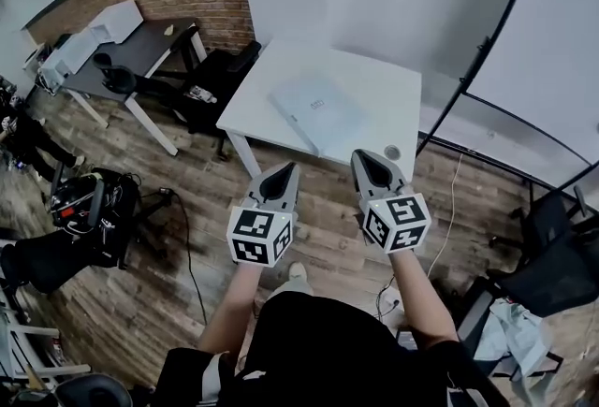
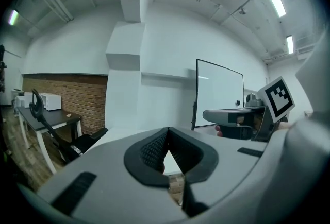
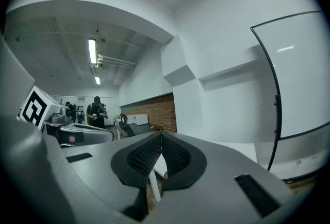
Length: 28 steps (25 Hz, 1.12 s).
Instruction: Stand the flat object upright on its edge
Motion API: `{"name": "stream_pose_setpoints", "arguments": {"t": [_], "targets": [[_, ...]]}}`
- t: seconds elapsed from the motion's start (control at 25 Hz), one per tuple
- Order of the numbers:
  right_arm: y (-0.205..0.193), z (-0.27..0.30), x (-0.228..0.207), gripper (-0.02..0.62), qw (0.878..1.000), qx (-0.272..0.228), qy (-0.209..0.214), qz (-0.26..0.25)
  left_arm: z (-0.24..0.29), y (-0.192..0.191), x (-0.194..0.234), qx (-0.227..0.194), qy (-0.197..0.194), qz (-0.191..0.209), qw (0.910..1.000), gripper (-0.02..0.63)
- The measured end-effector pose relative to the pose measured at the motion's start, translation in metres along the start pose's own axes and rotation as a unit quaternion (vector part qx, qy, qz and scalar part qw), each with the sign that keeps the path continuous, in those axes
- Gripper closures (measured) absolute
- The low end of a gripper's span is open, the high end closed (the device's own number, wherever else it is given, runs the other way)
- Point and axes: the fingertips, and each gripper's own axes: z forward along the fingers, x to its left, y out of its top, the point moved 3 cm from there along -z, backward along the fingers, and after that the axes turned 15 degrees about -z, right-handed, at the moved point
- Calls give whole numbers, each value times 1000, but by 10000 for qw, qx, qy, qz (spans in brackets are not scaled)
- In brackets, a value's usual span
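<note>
Flat object (image 1: 316,112) | flat on table (image 1: 388,92) | long axis diagonal

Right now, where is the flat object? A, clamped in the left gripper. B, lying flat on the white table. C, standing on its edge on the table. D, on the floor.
B: the flat object lies face down on the white table, while the left gripper and right gripper are shut and empty, short of the table.
</note>
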Motion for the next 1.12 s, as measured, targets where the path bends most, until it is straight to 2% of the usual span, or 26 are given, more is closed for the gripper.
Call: {"name": "stream_pose_setpoints", "arguments": {"t": [0.44,0.76,0.84,1.0,1.12], "targets": [[12,86,-7,555,9998,122,-117,-100,44,37,73,24,-116,-24,9999,595],[9,127,-3,555,9992,288,-253,-126,69,43,112,178,-320,-127,9992,595],[4,135,-3,555,9989,370,-264,-122,72,40,119,203,-360,-282,9987,595],[-1,150,1,555,9986,475,-184,-116,74,42,135,127,-452,-886,9950,595],[-3,160,2,555,9986,490,-138,-109,76,46,146,43,-393,-1010,9941,595]]}}
